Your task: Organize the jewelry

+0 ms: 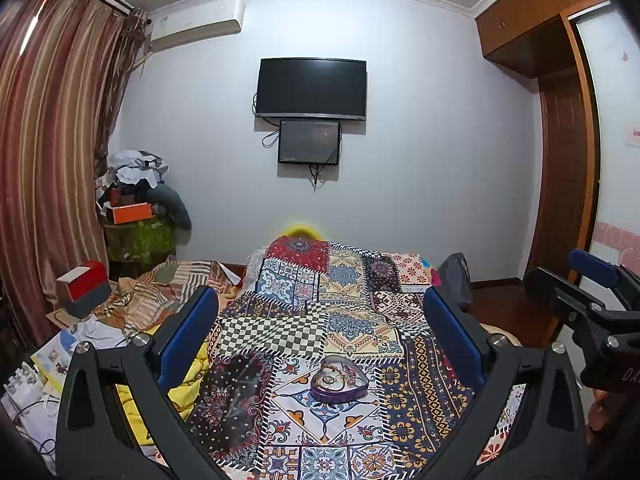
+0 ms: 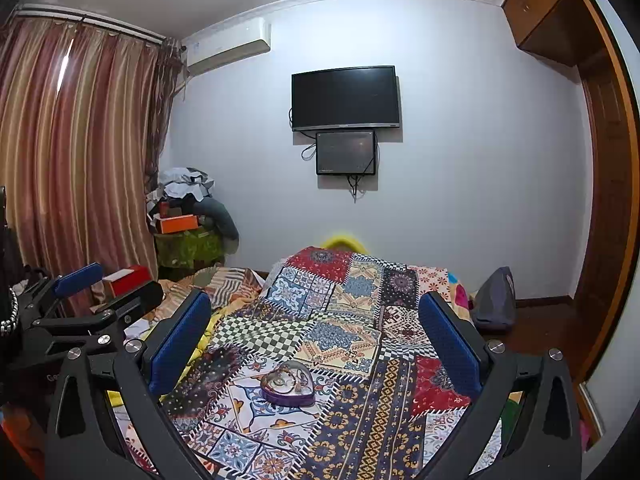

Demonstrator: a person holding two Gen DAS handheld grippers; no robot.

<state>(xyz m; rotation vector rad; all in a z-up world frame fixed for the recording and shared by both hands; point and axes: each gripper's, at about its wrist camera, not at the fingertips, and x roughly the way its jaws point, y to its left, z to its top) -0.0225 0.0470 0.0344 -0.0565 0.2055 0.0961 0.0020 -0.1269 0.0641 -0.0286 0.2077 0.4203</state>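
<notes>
Jewelry sits heaped in a purple heart-shaped tin [image 1: 339, 382], lid off, resting on the patchwork cloth [image 1: 352, 320] that covers the bed. Rings and a bangle or two can be made out inside; finer pieces are too small to tell apart.

The left gripper [image 1: 320, 344] hangs above the cloth with its blue pads spread wide and nothing between them. The right gripper [image 2: 316, 340] is the same — wide apart, empty, level with its neighbour and just beside it. Neither touches the tin.

Judged from this, sorting has not begun. The step in hand looks like the approach. To do it well, one gripper should steady the tin by its wall while the other comes down with its pads narrowed first, so that a single piece is pinched and not a tangle. The cloth is soft and uneven — the tin may tip if pressed at one edge.

Writing: the air conditioner [image 2: 228, 46] carries a small label, unreadable. The television [image 2: 346, 98] has a maker's mark on its lower bezel, too small to read.
</notes>
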